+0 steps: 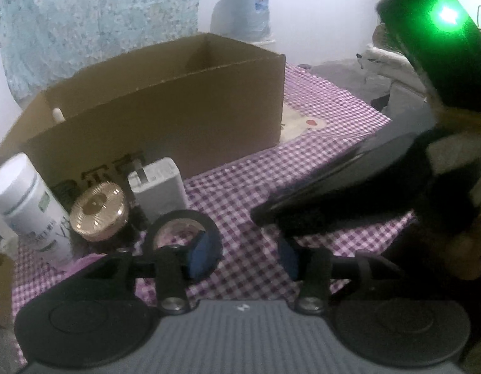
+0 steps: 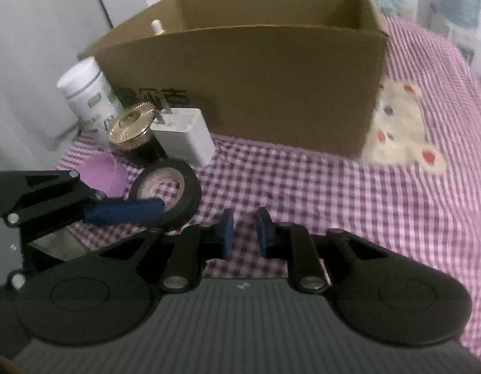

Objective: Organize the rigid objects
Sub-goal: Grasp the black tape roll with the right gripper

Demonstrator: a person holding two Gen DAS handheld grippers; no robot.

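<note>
Crowding the tape roll (image 2: 169, 193): charger (image 2: 183, 137), gold-lidded jar (image 2: 131, 126), white bottle (image 2: 88, 96).

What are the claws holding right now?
Nothing. The left claw is open, one finger inside the black tape roll; the right claw is shut on nothing.

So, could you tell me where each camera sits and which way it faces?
Left wrist: on the left gripper, facing the cardboard box across checked cloth; its jaws show, one at the tape roll.
Right wrist: on the right gripper, facing the same box; its shut, empty jaws show, plus the left gripper.
Shared: box, tape roll, white bottle.
</note>
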